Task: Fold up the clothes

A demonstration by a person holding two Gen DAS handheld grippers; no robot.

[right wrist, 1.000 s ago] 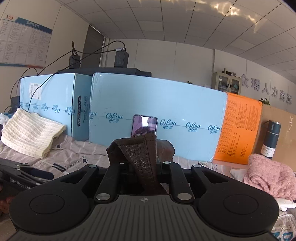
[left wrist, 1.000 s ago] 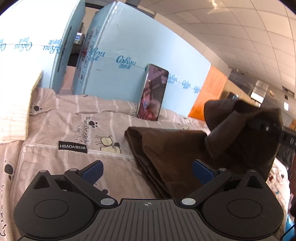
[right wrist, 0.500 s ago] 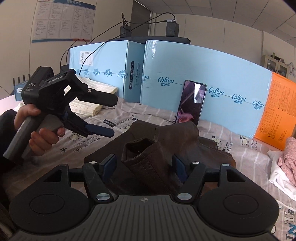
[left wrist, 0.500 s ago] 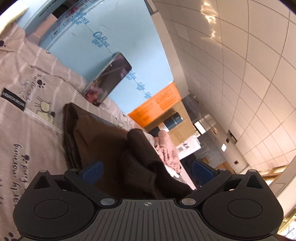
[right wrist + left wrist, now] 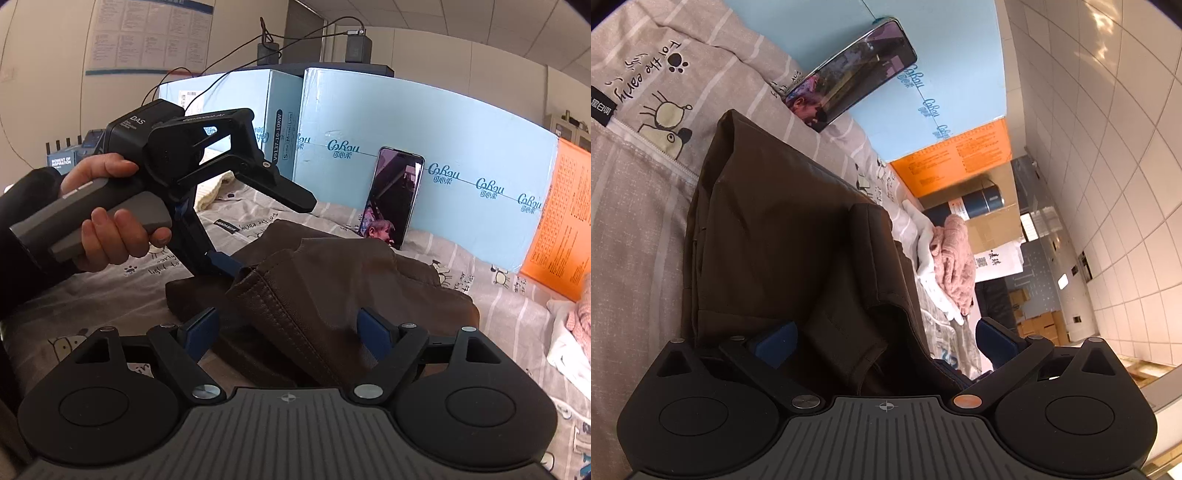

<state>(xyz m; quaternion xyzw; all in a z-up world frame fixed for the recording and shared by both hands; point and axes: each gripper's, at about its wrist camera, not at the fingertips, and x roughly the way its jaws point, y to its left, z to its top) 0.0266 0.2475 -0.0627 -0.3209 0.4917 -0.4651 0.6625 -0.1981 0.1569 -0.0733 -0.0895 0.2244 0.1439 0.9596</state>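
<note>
Right wrist view first: the right gripper (image 5: 286,332) has its jaws spread wide, nothing pinched, with the brown garment (image 5: 332,280) bunched between and just ahead of the blue pads. You can see the stitched seam on the nearest fold. It's lying on a grey striped bedsheet (image 5: 498,306) printed with little cartoon dogs, paw prints and handwriting-style text, "For the early" is about all I can make out, plus a small black tag reading "HBADA" with some characters after it.

The person's left hand (image 5: 110,225) holds the left gripper (image 5: 258,236) by its grey handle; the black body says "DAS" on the side. Its jaws are also spread wide, lower blue pad right at the garment's far-left edge, upper finger up in the air.

Behind everything are light blue boxes (image 5: 424,122) with "Cohou" repeated along them and "V9137-10-10KW" on one end. A phone (image 5: 393,197) leans upright against the box, screen lit. An orange sheet (image 5: 565,218) has print too small to read.

Left wrist view is tilted way over: left gripper (image 5: 884,341) agape over the garment (image 5: 783,236), whose folded layers sit between the pads. A pink knit (image 5: 955,258) lies on white cloth beyond it, and a dark blue bottle (image 5: 982,201) stands near the orange sheet.
</note>
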